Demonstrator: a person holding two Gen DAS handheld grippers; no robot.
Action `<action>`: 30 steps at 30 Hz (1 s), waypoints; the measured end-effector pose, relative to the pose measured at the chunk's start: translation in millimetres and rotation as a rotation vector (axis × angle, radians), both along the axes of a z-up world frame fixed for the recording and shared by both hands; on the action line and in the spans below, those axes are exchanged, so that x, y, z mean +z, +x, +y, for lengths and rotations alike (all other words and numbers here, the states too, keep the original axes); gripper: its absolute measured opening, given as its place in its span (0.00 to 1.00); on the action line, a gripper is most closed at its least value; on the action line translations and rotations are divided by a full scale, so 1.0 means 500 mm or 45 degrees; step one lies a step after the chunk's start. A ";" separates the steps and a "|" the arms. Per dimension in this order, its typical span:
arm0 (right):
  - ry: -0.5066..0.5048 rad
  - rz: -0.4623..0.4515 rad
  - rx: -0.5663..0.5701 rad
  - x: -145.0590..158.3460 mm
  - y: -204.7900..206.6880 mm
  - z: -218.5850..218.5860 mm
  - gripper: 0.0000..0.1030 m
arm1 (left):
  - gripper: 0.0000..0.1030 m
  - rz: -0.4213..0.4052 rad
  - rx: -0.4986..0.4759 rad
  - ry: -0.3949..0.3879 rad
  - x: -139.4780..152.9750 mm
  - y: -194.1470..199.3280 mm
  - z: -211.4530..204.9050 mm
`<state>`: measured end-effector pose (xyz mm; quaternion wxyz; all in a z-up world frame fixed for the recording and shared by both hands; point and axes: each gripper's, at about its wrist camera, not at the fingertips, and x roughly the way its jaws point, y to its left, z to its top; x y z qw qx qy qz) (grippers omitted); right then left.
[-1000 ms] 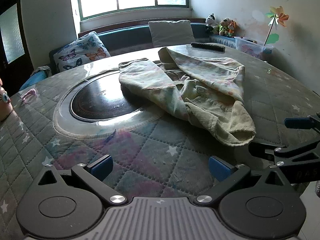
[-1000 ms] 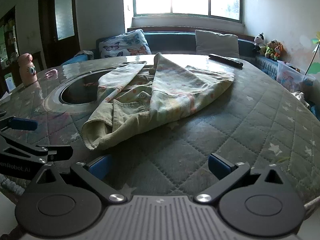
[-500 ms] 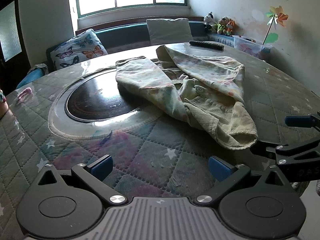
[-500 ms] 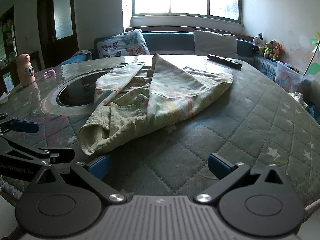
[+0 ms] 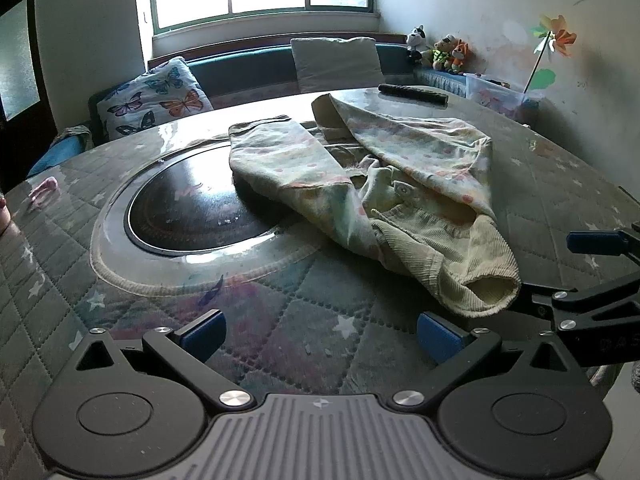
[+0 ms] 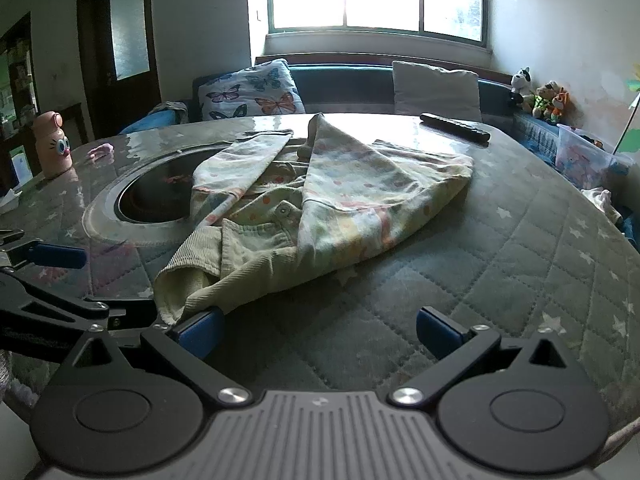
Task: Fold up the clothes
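Pale yellow corduroy, the hem of a small child's garment [image 5: 452, 256], lies bunched toward the near edge of the round table [image 5: 280, 336], with its floral-printed lining or sleeves spread back toward the table's middle and partly over the dark inset disc [image 5: 188, 212]. The piece is crumpled, not yet laid flat, so I judge the folding has hardly begun and the step in hand is taking hold of the near hem.

The left gripper [image 5: 320, 330] hangs low over the near edge with its jaws wide apart and nothing between them; the corduroy end lies just to its right, near its right finger. The right gripper [image 6: 318, 330] is likewise wide open and empty, and its left fingertip sits just beside, perhaps touching, the corduroy opening [image 6: 180, 292]; I cannot tell which.

To do this well, each gripper should likely pinch a separate corner of the hem, taking a single layer edge rather than the whole roll, since the tubular end would otherwise drag the lining along. The two tools stand close together, so they should spread apart before closing. A slow pull toward the near edge would flatten the cloth; the glossy surface may let it slide. The remote control [image 6: 454, 126] at the far edge is well clear.
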<state>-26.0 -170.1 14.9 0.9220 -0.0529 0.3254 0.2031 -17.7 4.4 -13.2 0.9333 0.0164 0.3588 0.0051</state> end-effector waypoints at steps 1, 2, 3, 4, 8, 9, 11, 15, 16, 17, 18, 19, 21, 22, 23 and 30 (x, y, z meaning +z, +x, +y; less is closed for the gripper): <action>0.001 0.001 0.003 0.001 0.001 0.001 1.00 | 1.00 0.000 -0.001 -0.001 0.001 0.001 0.001; 0.002 0.001 0.004 0.002 0.002 0.001 1.00 | 1.00 0.000 -0.003 -0.001 0.002 0.002 0.002; 0.003 0.002 0.006 0.003 0.004 0.002 1.00 | 1.00 -0.003 -0.004 -0.002 0.004 0.003 0.004; 0.004 0.002 0.009 0.004 0.006 0.002 1.00 | 1.00 -0.007 -0.004 -0.002 0.006 0.004 0.005; 0.004 0.004 0.021 0.009 0.015 0.006 1.00 | 1.00 -0.027 0.000 -0.005 0.021 0.008 0.013; 0.004 0.004 0.024 0.011 0.018 0.007 1.00 | 1.00 -0.034 0.001 -0.005 0.025 0.009 0.016; 0.004 -0.001 0.031 0.016 0.025 0.007 1.00 | 1.00 -0.050 0.003 -0.006 0.034 0.012 0.020; 0.004 -0.003 0.037 0.025 0.038 0.006 1.00 | 1.00 -0.073 0.003 0.004 0.051 0.020 0.025; 0.005 -0.001 0.038 0.027 0.041 0.006 1.00 | 1.00 -0.077 0.002 0.005 0.054 0.021 0.026; 0.009 -0.001 0.042 0.031 0.042 0.003 1.00 | 1.00 -0.081 0.001 0.006 0.058 0.023 0.028; 0.013 0.000 0.048 0.034 0.042 0.002 1.00 | 1.00 -0.085 -0.001 0.007 0.061 0.027 0.029; 0.016 0.001 0.053 0.037 0.044 -0.001 1.00 | 1.00 -0.087 -0.003 0.009 0.063 0.032 0.030; 0.019 -0.003 0.058 0.046 0.049 -0.005 1.00 | 1.00 -0.088 -0.006 0.016 0.066 0.045 0.030; 0.012 -0.011 0.056 0.049 0.055 -0.005 1.00 | 1.00 -0.086 -0.008 0.021 0.067 0.053 0.029; 0.005 -0.019 0.054 0.052 0.061 -0.005 1.00 | 1.00 -0.085 -0.011 0.026 0.067 0.062 0.028; -0.037 -0.036 0.022 0.054 0.114 -0.003 1.00 | 1.00 -0.060 -0.017 0.054 0.060 0.121 0.021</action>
